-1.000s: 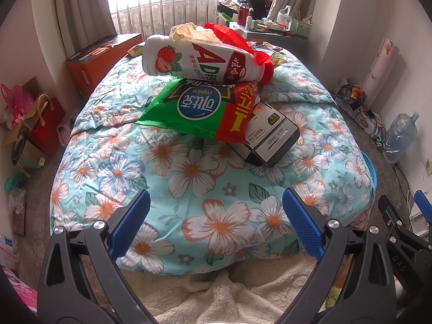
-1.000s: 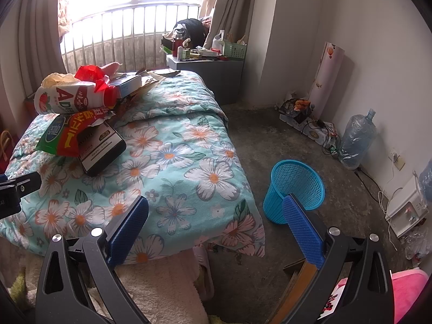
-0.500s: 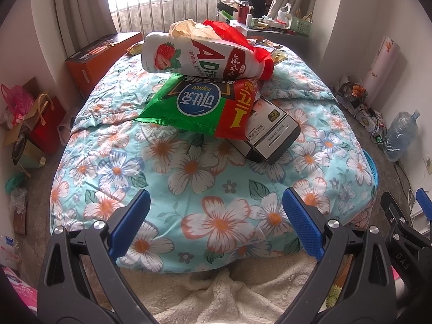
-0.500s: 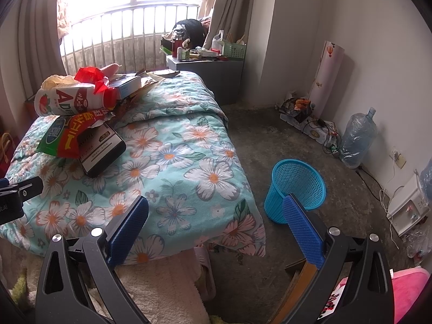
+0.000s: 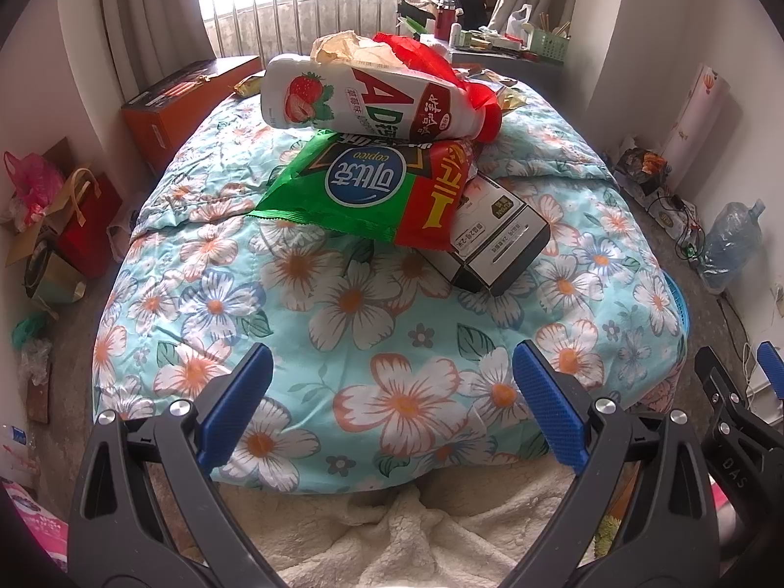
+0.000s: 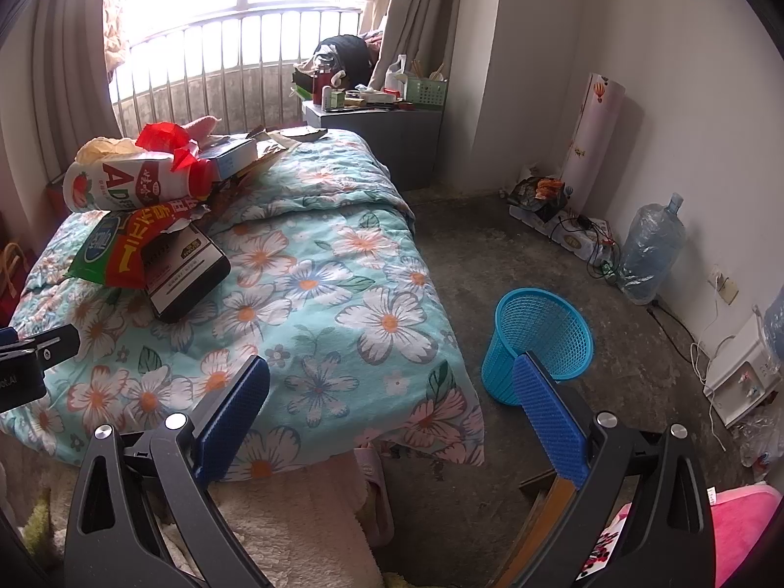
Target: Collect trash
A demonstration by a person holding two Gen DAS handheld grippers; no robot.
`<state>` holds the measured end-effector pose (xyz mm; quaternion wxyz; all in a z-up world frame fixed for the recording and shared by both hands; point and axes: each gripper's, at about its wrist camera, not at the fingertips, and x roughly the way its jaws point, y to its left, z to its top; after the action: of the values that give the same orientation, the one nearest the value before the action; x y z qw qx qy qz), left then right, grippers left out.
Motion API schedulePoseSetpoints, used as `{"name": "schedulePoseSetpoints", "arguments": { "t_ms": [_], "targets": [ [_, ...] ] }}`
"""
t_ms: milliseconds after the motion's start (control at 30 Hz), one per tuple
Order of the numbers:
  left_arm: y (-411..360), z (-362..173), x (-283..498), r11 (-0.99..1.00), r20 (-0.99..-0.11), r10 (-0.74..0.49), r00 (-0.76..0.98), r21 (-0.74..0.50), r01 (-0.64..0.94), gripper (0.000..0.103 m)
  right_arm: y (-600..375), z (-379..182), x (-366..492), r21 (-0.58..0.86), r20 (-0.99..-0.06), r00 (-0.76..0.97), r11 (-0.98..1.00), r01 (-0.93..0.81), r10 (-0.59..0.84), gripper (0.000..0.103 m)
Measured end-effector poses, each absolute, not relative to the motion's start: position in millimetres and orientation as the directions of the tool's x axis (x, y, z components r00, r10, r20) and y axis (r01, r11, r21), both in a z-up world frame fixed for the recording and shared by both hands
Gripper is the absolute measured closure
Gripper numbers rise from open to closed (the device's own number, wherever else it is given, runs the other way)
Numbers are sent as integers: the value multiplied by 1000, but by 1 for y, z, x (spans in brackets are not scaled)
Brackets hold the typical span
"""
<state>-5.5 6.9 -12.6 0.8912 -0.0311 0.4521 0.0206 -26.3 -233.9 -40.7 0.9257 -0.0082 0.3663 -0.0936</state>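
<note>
A pile of trash lies on the floral bed cover (image 5: 392, 343). A white strawberry drink bottle (image 5: 362, 100) rests on its side atop a green and red snack bag (image 5: 372, 191). Under the bag sits a black and white carton (image 5: 495, 240). Crumpled tan paper (image 5: 343, 46) and a red wrapper (image 5: 426, 56) lie behind the bottle. My left gripper (image 5: 392, 402) hovers open over the near end of the bed, short of the pile. My right gripper (image 6: 392, 411) is open at the bed's right corner, empty. A blue mesh bin (image 6: 539, 338) stands on the floor right of the bed.
A grey bedside cabinet (image 6: 372, 137) loaded with clutter stands at the bed's head. A large water bottle (image 6: 647, 250), cables and boxes line the right wall. An orange box (image 5: 181, 103) and bags (image 5: 59, 215) sit left of the bed. Fleecy cream fabric (image 5: 416, 539) lies below the grippers.
The left gripper has drifted forward, so the trash pile sits slightly nearer. The right view shifted only slightly. Both grippers stayed open.
</note>
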Motion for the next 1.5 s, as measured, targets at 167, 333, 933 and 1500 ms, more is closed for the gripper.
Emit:
{"name": "schedulePoseSetpoints", "arguments": {
  "t_ms": [167,333,933,1500],
  "targets": [
    [6,-12,-5,997,-807,7,590,-37,-63,9,-234,-40,-26,-80,-678,714,983,167,-177,6],
    [7,-12,-5,997,-807,9,590,-37,-65,9,-234,-41,-26,-82,-676,715,982,168,-178,6],
    [51,6,24,994,-723,74,687,-1,-108,9,-222,-33,9,-13,-656,749,994,111,-92,6],
    [141,63,111,950,-496,-217,841,-304,66,9,-194,2,110,200,-567,785,967,-160,247,9]
  ]
}}
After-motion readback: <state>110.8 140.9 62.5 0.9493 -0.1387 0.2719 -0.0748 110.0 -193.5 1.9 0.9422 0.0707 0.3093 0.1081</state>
